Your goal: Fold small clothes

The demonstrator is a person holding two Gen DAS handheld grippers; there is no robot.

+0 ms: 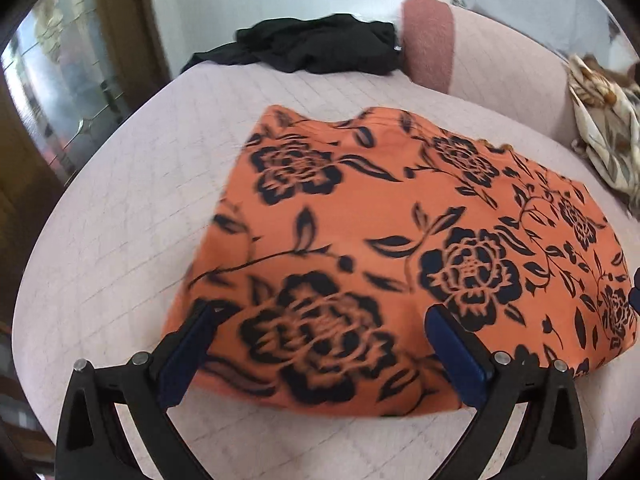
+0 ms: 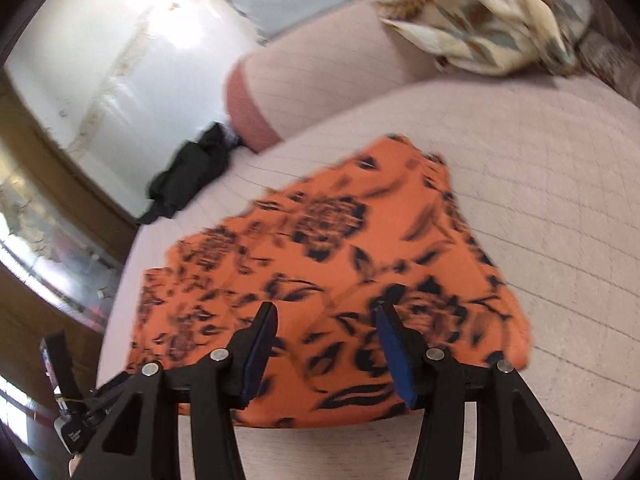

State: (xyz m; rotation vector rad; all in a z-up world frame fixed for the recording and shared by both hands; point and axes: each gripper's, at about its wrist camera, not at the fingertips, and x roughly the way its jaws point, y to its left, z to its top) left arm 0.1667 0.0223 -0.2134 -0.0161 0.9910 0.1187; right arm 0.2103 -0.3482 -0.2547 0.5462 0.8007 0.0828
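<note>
An orange garment with black flower print point(image 1: 400, 248) lies spread flat on the pale quilted bed; it also shows in the right wrist view point(image 2: 340, 248). My left gripper point(image 1: 320, 312) is open wide, hovering over the garment's near edge, nothing between its fingers. My right gripper point(image 2: 326, 308) is open too, above the garment's near edge, holding nothing. The other gripper's body point(image 2: 68, 412) shows at the lower left of the right wrist view.
A crumpled black garment point(image 1: 316, 46) lies at the bed's far edge, seen also in the right wrist view point(image 2: 188, 172). A pink bolster point(image 1: 472, 56) and a cream leaf-print cloth point(image 1: 608, 128) lie at the far right. A glass door point(image 1: 52, 92) stands left.
</note>
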